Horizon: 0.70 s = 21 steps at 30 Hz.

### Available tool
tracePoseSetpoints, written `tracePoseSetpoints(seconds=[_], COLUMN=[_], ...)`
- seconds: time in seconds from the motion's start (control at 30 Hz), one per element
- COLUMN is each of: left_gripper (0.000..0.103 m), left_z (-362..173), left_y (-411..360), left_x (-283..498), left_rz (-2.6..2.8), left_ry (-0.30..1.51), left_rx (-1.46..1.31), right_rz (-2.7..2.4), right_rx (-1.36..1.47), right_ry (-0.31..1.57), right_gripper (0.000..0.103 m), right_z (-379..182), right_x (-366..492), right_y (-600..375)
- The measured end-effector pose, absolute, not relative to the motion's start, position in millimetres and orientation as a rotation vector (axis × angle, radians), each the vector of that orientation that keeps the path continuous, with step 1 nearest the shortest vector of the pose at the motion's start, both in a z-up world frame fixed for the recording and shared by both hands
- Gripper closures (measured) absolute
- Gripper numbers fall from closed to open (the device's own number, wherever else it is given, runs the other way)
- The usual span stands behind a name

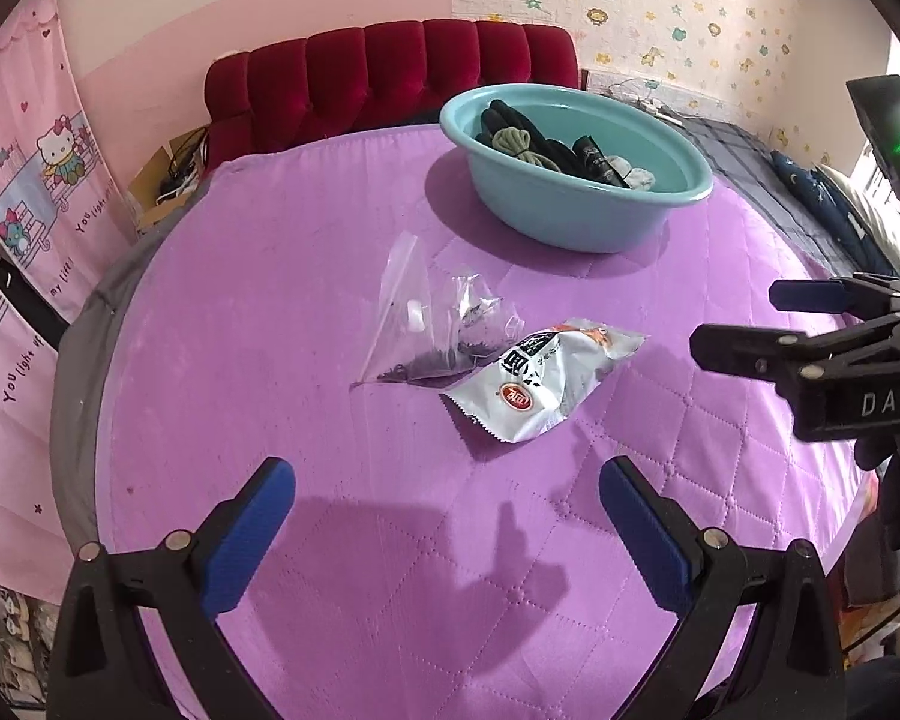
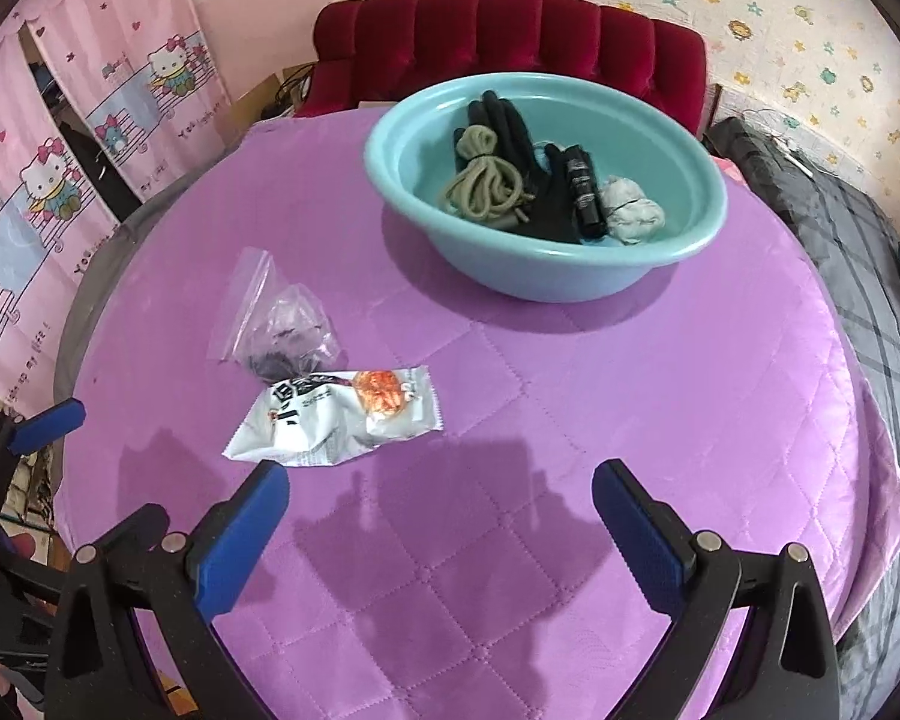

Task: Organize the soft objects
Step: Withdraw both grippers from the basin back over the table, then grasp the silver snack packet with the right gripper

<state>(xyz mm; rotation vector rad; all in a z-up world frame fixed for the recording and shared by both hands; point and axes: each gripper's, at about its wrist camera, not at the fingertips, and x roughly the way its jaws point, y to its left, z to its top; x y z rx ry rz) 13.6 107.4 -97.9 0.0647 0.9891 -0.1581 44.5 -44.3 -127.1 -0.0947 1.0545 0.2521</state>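
I hold my left gripper (image 1: 447,498) and right gripper (image 2: 441,501) spread wide and empty above the purple quilted table (image 2: 660,390). At my eleven o'clock lie the white foil snack packet (image 2: 330,420) and the clear plastic zip bag (image 2: 282,324), touching, still outside the teal plastic basin (image 2: 540,276) at twelve, which collects the soft items.

A home bedroom, likely a child's: pink cartoon-cat curtains (image 2: 60,180) are hanging at the left, star-and-animal wallpaper (image 1: 720,18) is covering the far wall, a red padded headboard (image 2: 510,42) is standing behind the purple quilted cover (image 2: 630,420), and dark checked bedding (image 2: 858,252) is lying alongside.
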Motion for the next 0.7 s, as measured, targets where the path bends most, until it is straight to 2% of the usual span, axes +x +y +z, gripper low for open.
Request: tracePoseSetpoints(seconds=[0.7], left_gripper=[0.000], left_z=[-118], left_y=[127], left_x=[22], left_rz=[-0.144], left_ry=[1.034], left_rx=[0.025], right_rz=[0.354], right_rx=[-0.186], right_ry=[1.138], right_gripper=[0.000], right_z=[-161], right_x=[87], right_y=[17])
